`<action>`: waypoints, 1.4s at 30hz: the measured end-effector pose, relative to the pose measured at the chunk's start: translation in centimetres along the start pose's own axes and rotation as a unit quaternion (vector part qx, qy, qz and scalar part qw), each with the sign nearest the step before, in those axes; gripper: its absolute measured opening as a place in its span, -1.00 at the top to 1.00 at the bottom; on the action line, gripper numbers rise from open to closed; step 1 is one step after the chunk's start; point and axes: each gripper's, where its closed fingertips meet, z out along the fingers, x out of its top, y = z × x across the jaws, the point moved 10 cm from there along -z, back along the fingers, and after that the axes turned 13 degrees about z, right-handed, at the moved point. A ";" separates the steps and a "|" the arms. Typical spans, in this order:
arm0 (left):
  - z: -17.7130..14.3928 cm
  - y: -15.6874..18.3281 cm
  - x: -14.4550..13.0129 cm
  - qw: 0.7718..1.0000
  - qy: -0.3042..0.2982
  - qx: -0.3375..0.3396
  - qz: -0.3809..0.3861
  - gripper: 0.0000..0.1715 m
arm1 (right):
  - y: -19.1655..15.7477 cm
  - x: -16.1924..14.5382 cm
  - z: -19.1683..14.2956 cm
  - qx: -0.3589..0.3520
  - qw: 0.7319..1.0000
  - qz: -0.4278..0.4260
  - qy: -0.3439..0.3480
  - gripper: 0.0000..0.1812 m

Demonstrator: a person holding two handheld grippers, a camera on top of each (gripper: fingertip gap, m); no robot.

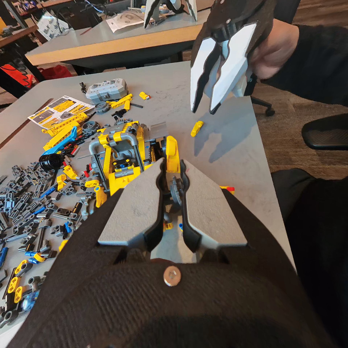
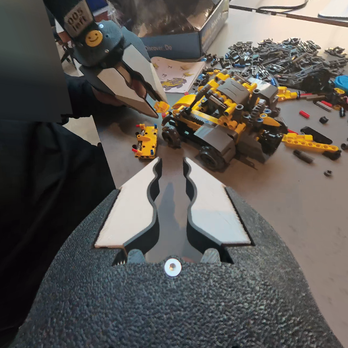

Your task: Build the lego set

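**Both grippers hanging apart over the brick table**

I am holding the left gripper [image 1: 172, 162] low over the near end of the yellow vehicle [image 2: 222, 120], which is standing on the grey table [image 1: 235, 169]. Its jaws are standing apart with nothing pinched between them; through the gap I am seeing a grey gear [image 1: 176, 190] on the model, and I cannot tell whether the tips are touching it. In the right wrist view the same gripper is showing at upper left, its tips just beside a small yellow piece [image 2: 161, 106] at the vehicle's front.

I am keeping the right gripper [image 2: 172, 160] above bare table, jaws spread and empty, with a yellow block [image 2: 146, 142] lying just ahead and to the left of the tips, apart from them. From the left wrist view it is hanging in the air at upper right, above a lone yellow connector [image 1: 196, 128].

A dark blue box [image 2: 180, 41] is sitting open behind the vehicle; what is lying inside is too blurred to tell. A booklet [image 2: 175, 75] is lying in front of it. Loose grey, black and yellow parts [image 1: 28, 203] are spreading over the table beside the model, with a grey hub [image 1: 107, 89] and a printed sheet [image 1: 60, 111] farther back.
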 end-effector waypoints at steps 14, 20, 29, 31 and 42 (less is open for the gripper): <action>-0.6 0.4 0.8 0.999 0.015 0.008 0.030 0.88 | -2.1 3.8 4.5 0.069 0.997 0.008 0.028 0.67; -0.9 0.6 1.2 0.999 0.025 0.010 0.038 0.88 | -2.2 4.1 4.9 0.079 0.996 0.033 0.036 0.67; -1.2 0.2 1.2 0.999 0.023 0.028 0.041 0.88 | -1.5 3.9 4.0 0.058 0.994 0.077 0.052 0.70; -1.1 0.3 1.3 0.999 0.027 0.026 0.038 0.89 | -1.7 3.5 4.1 0.076 0.992 0.092 0.048 0.70; -0.7 0.6 1.3 0.999 0.029 0.026 0.038 0.89 | -1.3 2.3 5.7 0.120 0.976 0.164 0.080 0.90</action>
